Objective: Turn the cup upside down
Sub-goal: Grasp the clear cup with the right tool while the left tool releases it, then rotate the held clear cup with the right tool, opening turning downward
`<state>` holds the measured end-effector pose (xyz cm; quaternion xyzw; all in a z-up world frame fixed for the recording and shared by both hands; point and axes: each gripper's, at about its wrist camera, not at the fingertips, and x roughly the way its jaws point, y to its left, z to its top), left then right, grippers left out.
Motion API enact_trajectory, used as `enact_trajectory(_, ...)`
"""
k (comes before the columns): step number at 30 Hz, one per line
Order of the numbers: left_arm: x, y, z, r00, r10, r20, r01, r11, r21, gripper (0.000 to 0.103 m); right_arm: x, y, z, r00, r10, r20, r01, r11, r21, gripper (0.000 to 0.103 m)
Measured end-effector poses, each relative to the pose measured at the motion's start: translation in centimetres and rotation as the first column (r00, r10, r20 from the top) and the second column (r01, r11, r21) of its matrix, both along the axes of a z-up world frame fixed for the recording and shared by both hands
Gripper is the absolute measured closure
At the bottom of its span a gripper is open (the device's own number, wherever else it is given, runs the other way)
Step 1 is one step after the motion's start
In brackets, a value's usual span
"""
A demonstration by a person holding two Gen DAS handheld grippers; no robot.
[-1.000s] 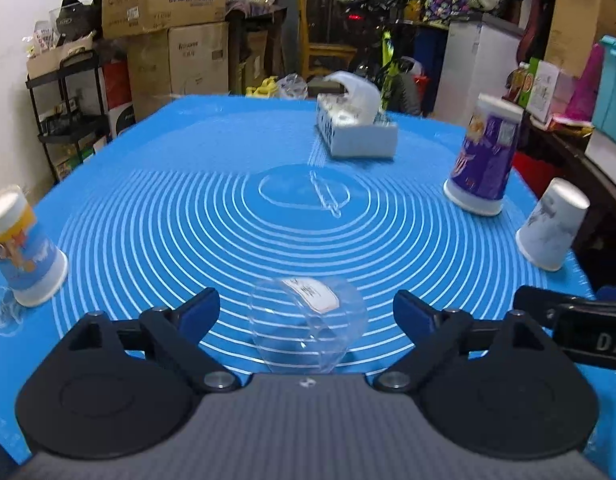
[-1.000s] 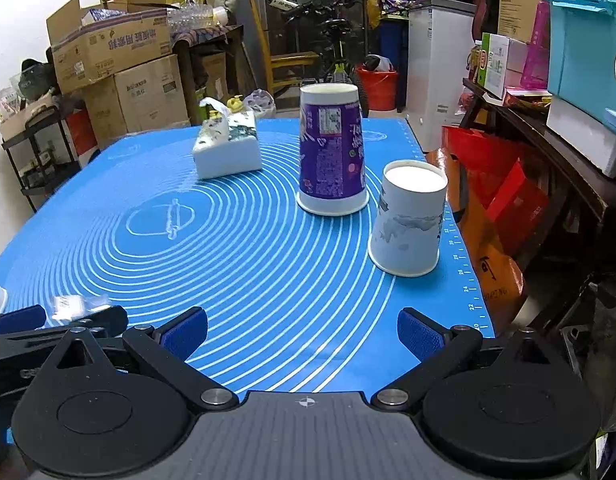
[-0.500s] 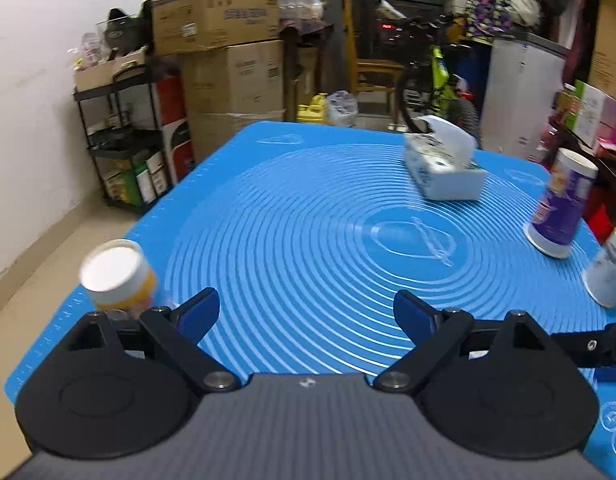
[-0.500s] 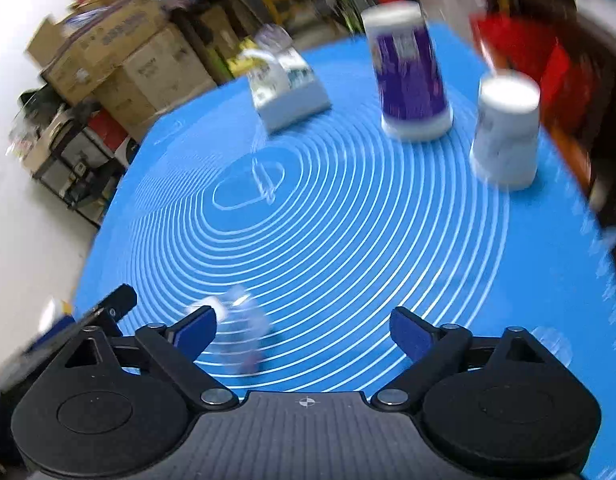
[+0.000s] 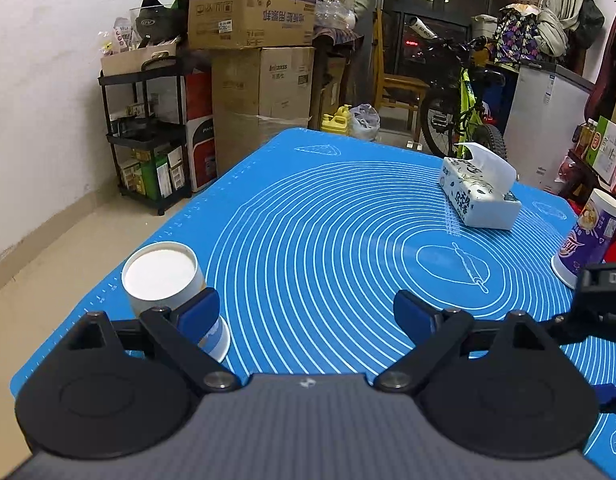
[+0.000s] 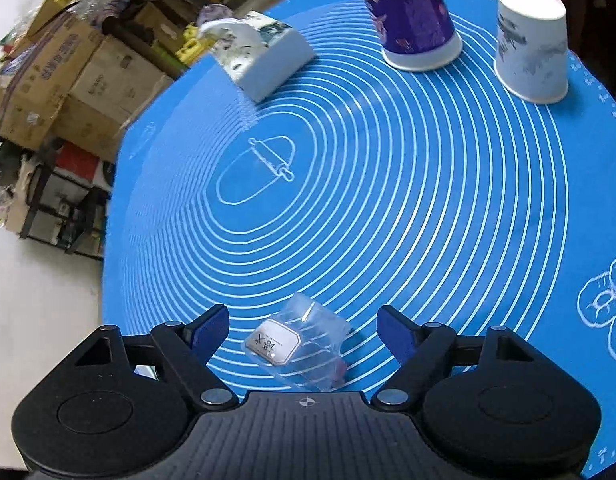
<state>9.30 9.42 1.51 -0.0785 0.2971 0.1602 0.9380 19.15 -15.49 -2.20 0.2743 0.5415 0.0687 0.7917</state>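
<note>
Right gripper: jaws spread wide, empty; clear plastic cup with white label lying on its side between the fingers, 6 o'clock on the blue silicone baking mat. Left gripper: jaws wide, empty; inverted white paper cup at 9 o'clock beside its left finger. Tissue box at 11 o'clock; purple cup and white cup inverted at 1 o'clock.

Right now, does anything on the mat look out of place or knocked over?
Yes: the clear plastic cup lies on its side between the right gripper fingers, while the three paper cups stand rim-down on the blue mat. No spill or damage shows.
</note>
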Motion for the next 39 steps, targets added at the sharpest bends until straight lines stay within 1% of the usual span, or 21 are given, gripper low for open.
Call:
enact_trajectory(4, 0.0, 0.2, 0.0, 1.0, -0.008, 0.014, 0.008, 1.0, -0.017, 0.01, 0.5, 0.4, -0.8, 0.999, -0.024, -0.037, 0.024, 1.0, -0.012, 0.019)
enact_trajectory(7, 0.0, 0.2, 0.0, 1.0, -0.013, 0.019, 0.013, 0.999, -0.03, 0.01, 0.9, 0.2, -1.8, 0.995, -0.058, -0.086, 0.059, 0.998, 0.007, 0.023)
enact_trajectory(13, -0.1, 0.1, -0.1, 1.0, -0.014, 0.022, 0.014, 0.999, -0.035, 0.01, 1.5, 1.2, -2.9, 0.991, -0.037, -0.132, 0.042, 0.998, 0.041, 0.031)
enact_trajectory(15, -0.1, 0.1, -0.1, 1.0, -0.011, 0.024, 0.012, 0.999, -0.034, 0.01, 1.5, 1.4, -3.0, 0.992, -0.028, -0.123, 0.035, 0.998, 0.06, 0.041)
enact_trajectory(26, -0.3, 0.6, -0.2, 1.0, -0.006, 0.022, 0.007, 0.999, -0.048, 0.01, 1.5, 2.0, -2.3, 0.998, 0.022, -0.054, -0.019, 0.998, 0.055, 0.043)
enact_trajectory(29, -0.4, 0.4, -0.1, 1.0, -0.011, 0.026, 0.012, 0.999, -0.044, 0.01, 1.5, 1.4, -2.1, 0.999, 0.022, -0.022, -0.02, 0.996, 0.088, 0.043)
enact_trajectory(31, -0.5, 0.3, -0.1, 1.0, -0.014, 0.026, 0.015, 0.999, -0.038, 0.01, 1.1, 0.8, -1.4, 0.998, 0.027, 0.057, -0.029, 0.999, 0.04, 0.043)
enact_trajectory(33, -0.7, 0.1, -0.1, 0.999, -0.016, 0.029, 0.017, 0.999, -0.033, 0.01, 1.2, 0.4, -0.9, 0.988, 0.051, 0.147, -0.045, 0.998, -0.041, 0.043)
enact_trajectory(35, -0.9, -0.1, -0.1, 0.999, -0.02, 0.032, 0.021, 0.999, -0.027, 0.01, 1.5, 0.1, -1.1, 0.976, 0.076, 0.202, -0.057, 0.994, -0.098, 0.042)
enact_trajectory(39, -1.1, -0.6, -0.3, 0.999, -0.033, 0.029, 0.033, 0.999, -0.015, 0.01, 0.6, -0.7, -1.9, 0.941, 0.127, 0.315, -0.093, 0.988, -0.121, 0.042)
